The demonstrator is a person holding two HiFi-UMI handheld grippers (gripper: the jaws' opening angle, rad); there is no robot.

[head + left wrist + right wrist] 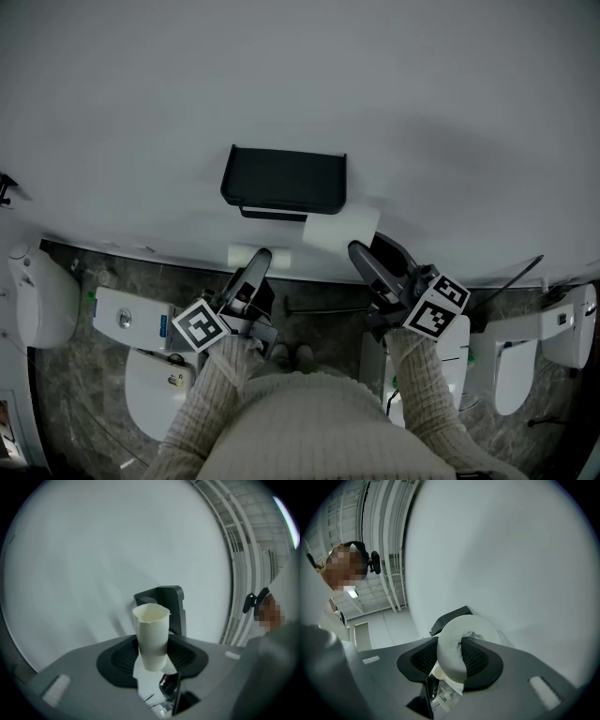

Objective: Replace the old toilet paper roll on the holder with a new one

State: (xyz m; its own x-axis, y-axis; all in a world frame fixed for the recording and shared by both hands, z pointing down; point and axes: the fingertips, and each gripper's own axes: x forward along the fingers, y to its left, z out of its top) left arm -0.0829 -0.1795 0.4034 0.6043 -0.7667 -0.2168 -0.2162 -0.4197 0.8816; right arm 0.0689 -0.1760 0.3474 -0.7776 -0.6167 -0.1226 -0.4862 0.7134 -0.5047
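We are facing a plain white wall (141,94) that is carrying the black box-shaped plastic holder (284,180). Just below the holder's right end, our right gripper (367,255) is pinching the full white toilet paper roll (340,230). Below the holder's left end, our left gripper (262,261) is clamping the bare pale cardboard tube (240,255).

We hold both arms out ahead of us at about the same height, the forearms in cream knit sleeves (214,394). Our left gripper (260,257) points forward and a little upward, with its marker cube (200,325) just above the wrist. Its jaws are pressed on a bare cardboard tube (152,639) that stands upright between the pads. Our right gripper (363,251) leans inward toward the left one, well apart from it, and its jaws squeeze a full paper roll (452,660) between the pads.
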